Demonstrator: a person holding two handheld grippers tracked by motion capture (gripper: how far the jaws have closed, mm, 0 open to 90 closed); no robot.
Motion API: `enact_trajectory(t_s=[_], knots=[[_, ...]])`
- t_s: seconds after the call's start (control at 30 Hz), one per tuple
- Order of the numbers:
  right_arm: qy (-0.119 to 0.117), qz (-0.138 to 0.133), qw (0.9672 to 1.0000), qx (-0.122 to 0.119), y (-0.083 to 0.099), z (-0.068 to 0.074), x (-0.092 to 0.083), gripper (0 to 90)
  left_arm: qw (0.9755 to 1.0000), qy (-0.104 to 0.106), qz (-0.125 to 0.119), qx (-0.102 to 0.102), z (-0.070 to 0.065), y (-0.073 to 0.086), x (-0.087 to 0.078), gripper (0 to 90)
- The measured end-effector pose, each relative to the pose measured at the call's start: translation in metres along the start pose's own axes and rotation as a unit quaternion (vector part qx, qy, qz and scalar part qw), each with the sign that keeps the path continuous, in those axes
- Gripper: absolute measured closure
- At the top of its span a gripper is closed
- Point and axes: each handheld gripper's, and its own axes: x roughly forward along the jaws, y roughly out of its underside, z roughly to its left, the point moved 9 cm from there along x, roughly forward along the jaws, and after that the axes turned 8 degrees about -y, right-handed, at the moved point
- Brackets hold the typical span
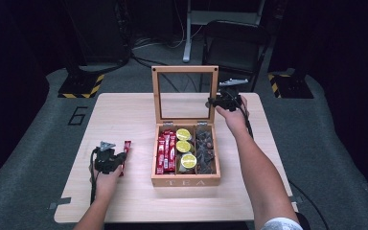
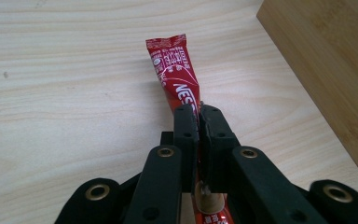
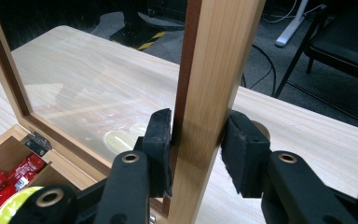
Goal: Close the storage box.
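With the right gripper (image 1: 220, 101) clamped on the upright lid (image 1: 185, 93) of the tea box (image 1: 186, 181), the left gripper (image 1: 123, 158), pinching the red sachet (image 2: 176, 79) low over the table (image 1: 124, 201) left of the box, should lift it clear of the near-left wall before lowering into the red row.

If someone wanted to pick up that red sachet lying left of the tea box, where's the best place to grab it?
Grip the red sachet across its narrow width near one end, coming in along its length. It is flat, long and thin, so closed jaws span it easily; the left hand-held gripper pinches it just so, beside the tea box.
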Motion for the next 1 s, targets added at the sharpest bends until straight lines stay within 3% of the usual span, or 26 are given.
enact_trajectory(t_s=[0.1,0.17,0.23,0.3,0.37,0.43,0.7,0.8,0.93,0.97,1.0], knots=[[0.000,0.000,1.0000,0.000,0.000,0.000,0.000,63.3,1.0000,-0.005,0.008,0.002,0.002,0.003,0.003,85.5],[-0.001,0.000,1.0000,0.003,0.000,0.000,0.000,63.4,0.9998,-0.006,0.015,-0.012,0.004,0.005,0.004,85.4],[-0.001,-0.001,1.0000,0.005,0.000,0.000,0.000,63.4,0.9996,-0.011,0.024,-0.005,0.008,0.008,0.005,85.2],[-0.001,-0.001,1.0000,0.003,0.000,0.000,0.000,63.5,0.9997,-0.014,0.012,-0.015,0.010,0.008,0.007,84.5],[-0.002,-0.001,1.0000,0.004,0.000,0.001,-0.001,63.5,0.9996,-0.017,0.016,-0.016,0.011,0.009,0.007,82.9],[-0.003,-0.001,1.0000,0.007,0.000,0.001,-0.001,63.6,0.9994,-0.025,0.017,-0.015,0.012,0.010,0.008,76.4],[-0.003,-0.001,1.0000,0.006,0.001,0.001,-0.002,63.8,0.9978,0.004,-0.005,-0.065,0.014,0.001,0.001,55.6],[-0.003,-0.001,1.0000,0.005,0.001,0.002,-0.002,63.9,0.9937,0.028,-0.019,-0.107,0.015,-0.005,-0.006,50.3],[-0.005,-0.007,1.0000,0.002,0.001,0.003,-0.005,64.3,0.9929,0.034,-0.030,-0.110,0.017,-0.011,-0.013,47.8],[-0.006,-0.008,0.9999,0.005,0.002,0.004,-0.005,64.5,0.9909,0.040,-0.029,-0.125,0.015,-0.012,-0.013,47.8],[-0.006,-0.010,0.9999,0.005,0.002,0.004,-0.006,64.6,0.9906,0.042,-0.029,-0.127,0.015,-0.013,-0.014,47.8]])
